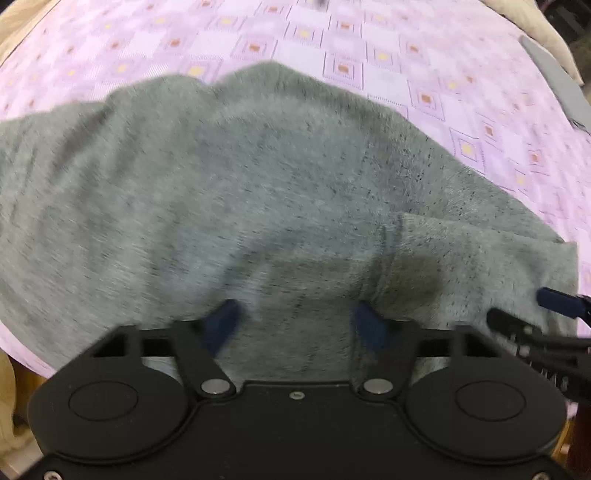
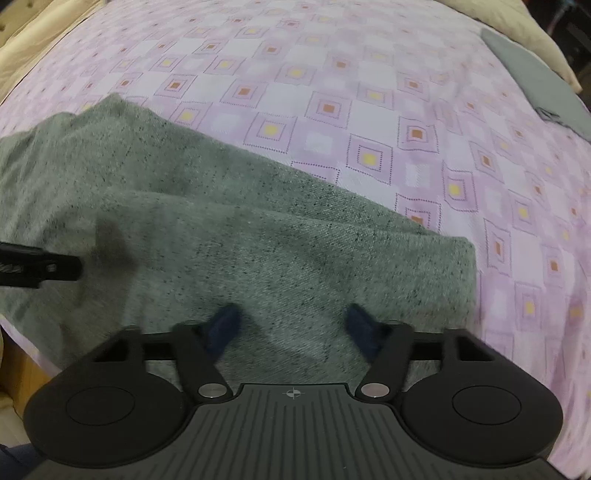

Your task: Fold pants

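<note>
The grey speckled pants [image 1: 229,192] lie folded on the pink patterned bedsheet [image 1: 424,55], near its front edge. My left gripper [image 1: 297,325] is open just above the pants' near part, fingers spread, holding nothing. My right gripper [image 2: 293,326] is open over the pants [image 2: 258,243] near their right end, also empty. An upper fold layer [image 2: 332,266] lies on a lower layer. The right gripper's fingers [image 1: 554,301] show at the right edge of the left wrist view; the left gripper's finger [image 2: 40,267] shows at the left edge of the right wrist view.
The bedsheet [image 2: 369,110] stretches far and right of the pants. A folded grey cloth [image 2: 535,77] lies at the far right, also in the left wrist view [image 1: 557,81]. Beige bedding [image 2: 517,18] borders the far edge. The bed's front edge [image 2: 22,347] is at lower left.
</note>
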The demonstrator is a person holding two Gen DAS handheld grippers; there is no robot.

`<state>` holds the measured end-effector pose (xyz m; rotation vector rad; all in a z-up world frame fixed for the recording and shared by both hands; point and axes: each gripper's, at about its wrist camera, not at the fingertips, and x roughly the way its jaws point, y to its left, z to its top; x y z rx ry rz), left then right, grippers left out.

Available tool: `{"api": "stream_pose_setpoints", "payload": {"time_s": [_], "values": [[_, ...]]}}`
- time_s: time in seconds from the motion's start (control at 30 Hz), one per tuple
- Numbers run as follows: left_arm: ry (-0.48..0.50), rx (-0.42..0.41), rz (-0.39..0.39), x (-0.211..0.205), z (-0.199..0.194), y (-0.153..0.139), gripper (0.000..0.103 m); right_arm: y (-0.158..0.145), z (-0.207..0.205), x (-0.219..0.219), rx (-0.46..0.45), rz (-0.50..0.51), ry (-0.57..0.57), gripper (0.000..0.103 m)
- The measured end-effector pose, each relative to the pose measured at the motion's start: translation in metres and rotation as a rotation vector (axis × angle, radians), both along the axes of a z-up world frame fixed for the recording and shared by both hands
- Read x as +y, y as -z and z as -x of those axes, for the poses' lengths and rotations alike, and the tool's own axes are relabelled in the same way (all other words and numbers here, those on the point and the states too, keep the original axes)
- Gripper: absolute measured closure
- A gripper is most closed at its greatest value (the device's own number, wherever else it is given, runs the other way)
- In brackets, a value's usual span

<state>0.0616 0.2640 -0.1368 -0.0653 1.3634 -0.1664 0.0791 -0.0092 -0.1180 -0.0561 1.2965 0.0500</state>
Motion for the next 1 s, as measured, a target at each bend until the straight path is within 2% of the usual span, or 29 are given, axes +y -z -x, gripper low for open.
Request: {"api": "stream_pose_setpoints", "payload": {"time_s": [0.07, 0.17, 0.2, 0.33, 0.43, 0.5, 0.57, 0.73, 1.0], "values": [[0.024, -0.014, -0.001, 0.019, 0.002, -0.011, 0.041, -0.007, 0.002, 0.009, 0.002, 0.0, 0.045, 0.064], [0.037, -0.08, -0.034, 0.058, 0.009, -0.036, 0.041, -0.021, 0.007, 0.028, -0.035, -0.013, 0.101, 0.064], [0.037, -0.088, -0.045, 0.063, 0.013, -0.053, 0.041, -0.023, 0.008, 0.037, -0.044, -0.017, 0.116, 0.064], [0.034, -0.126, -0.097, 0.125, 0.007, -0.069, 0.04, -0.016, 0.009, 0.077, -0.009, -0.037, 0.157, 0.064], [0.034, -0.13, -0.122, 0.17, -0.007, -0.074, 0.04, -0.005, 0.015, 0.103, 0.045, -0.05, 0.166, 0.072], [0.029, -0.126, -0.133, 0.194, -0.017, -0.073, 0.04, -0.009, 0.018, 0.117, 0.026, -0.033, 0.172, 0.073], [0.016, -0.127, -0.132, 0.22, -0.025, -0.074, 0.04, -0.018, 0.021, 0.125, 0.0, -0.06, 0.172, 0.073], [-0.021, -0.095, -0.047, 0.27, -0.041, -0.062, 0.036, -0.042, 0.021, 0.141, -0.092, -0.076, 0.172, 0.073], [-0.031, 0.023, 0.109, 0.302, -0.06, -0.018, 0.035, -0.064, 0.006, 0.152, -0.146, -0.119, 0.231, 0.073]]}}
